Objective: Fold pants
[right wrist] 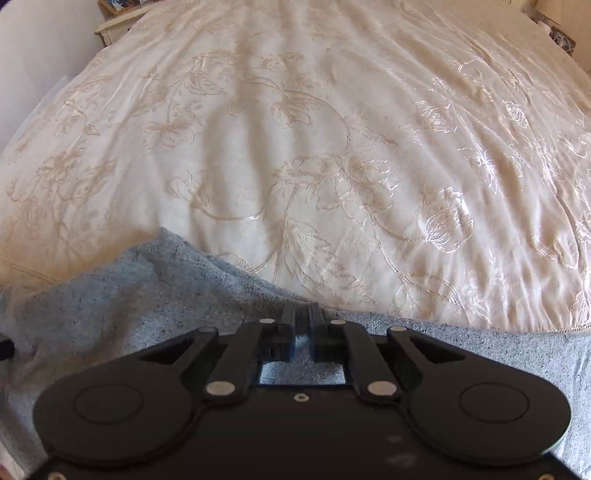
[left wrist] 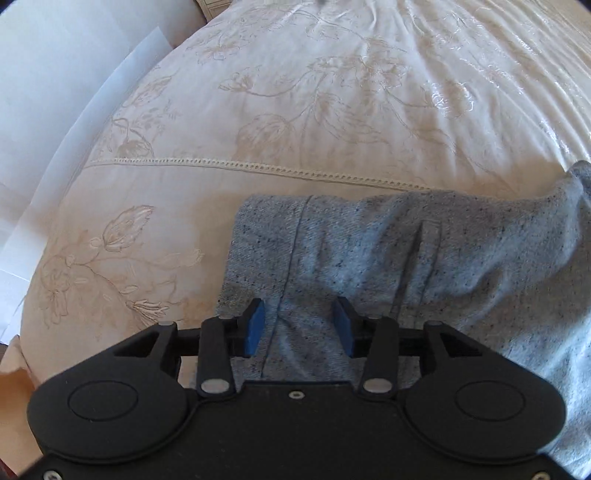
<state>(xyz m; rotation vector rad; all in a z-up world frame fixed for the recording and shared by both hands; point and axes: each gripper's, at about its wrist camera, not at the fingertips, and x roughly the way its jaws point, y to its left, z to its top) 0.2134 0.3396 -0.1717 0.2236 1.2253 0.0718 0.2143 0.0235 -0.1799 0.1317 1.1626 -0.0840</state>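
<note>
Light grey-blue speckled pants [left wrist: 424, 258] lie on a cream embroidered bedspread [left wrist: 295, 92]. In the left wrist view my left gripper [left wrist: 301, 321] is open, its blue pads [left wrist: 255, 325] standing apart over the pants' left part, beside a seam, with cloth between them. In the right wrist view my right gripper [right wrist: 303, 321] is shut on the far edge of the pants [right wrist: 147, 295], which spread left and right below it. The cloth at the upper right of the left wrist view looks lifted.
The bedspread [right wrist: 332, 147] stretches far ahead with floral stitching and a lace seam [left wrist: 258, 166]. A white wall or board [left wrist: 55, 110] runs along the bed's left side. A pale nightstand [right wrist: 114, 26] stands at the far left corner.
</note>
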